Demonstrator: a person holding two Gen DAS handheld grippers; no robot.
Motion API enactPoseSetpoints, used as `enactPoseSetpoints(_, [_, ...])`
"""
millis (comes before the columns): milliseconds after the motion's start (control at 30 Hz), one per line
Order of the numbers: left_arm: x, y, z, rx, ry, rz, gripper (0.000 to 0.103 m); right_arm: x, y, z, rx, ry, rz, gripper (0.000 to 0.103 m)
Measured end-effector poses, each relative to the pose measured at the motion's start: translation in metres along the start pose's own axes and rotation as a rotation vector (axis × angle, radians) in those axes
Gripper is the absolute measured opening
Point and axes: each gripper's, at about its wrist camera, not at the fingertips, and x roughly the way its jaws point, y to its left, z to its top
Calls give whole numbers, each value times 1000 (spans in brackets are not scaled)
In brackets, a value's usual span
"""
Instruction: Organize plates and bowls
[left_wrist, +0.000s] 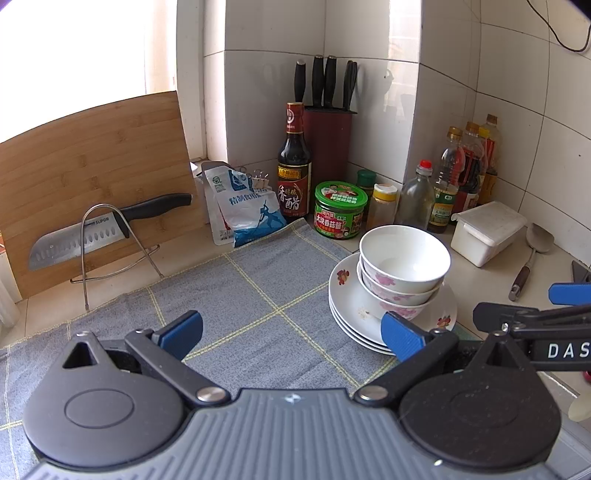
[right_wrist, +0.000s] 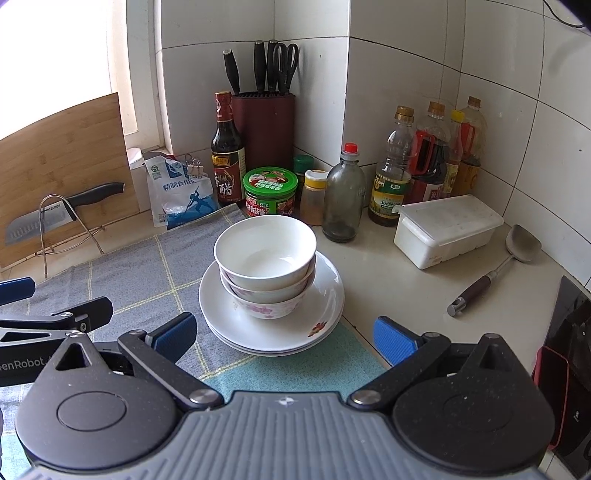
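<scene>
- Jaws of the left gripper (left_wrist: 291, 334) stand spread wide and grasp nothing; in the left wrist view they hang over the grey checked cloth (left_wrist: 240, 295), to the left of the stack of plates (left_wrist: 354, 314), with the right blue pad just overlapping the stack's near rim in the picture. Whether it touches, I cannot tell.
- Three bowls (left_wrist: 404, 258) sit nested upright, one inside the other, on top of that stack. Nesting and stacking like this takes up little room on the counter (left_wrist: 487, 288), which is what the task asks for; the dishes already lie gathered in one pile.
- Behind the stack stand a green-lidded jar (left_wrist: 340, 206) and a dark vinegar bottle (left_wrist: 293, 162), close enough that a reach from the far side would be cramped.
- Jaws of the right gripper (right_wrist: 282, 338) are likewise released and empty; in the right wrist view they sit just in front of the plates (right_wrist: 273, 332), one pad either side of the near rim, squarely facing the bowls (right_wrist: 266, 254).
- To the right of the stack lie a white lidded box (right_wrist: 447, 230) and a ladle (right_wrist: 495, 271), well apart from it.
- My judgement: this fits either a finished pile with both tools drawn clear, or a pile about to be lifted elsewhere; the pictures do not settle which.
</scene>
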Motion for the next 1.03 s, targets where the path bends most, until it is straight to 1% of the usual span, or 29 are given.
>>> enactPoseSetpoints(1033, [-3, 8, 0, 5, -7, -9, 102, -4, 5, 1, -14, -9, -17, 103])
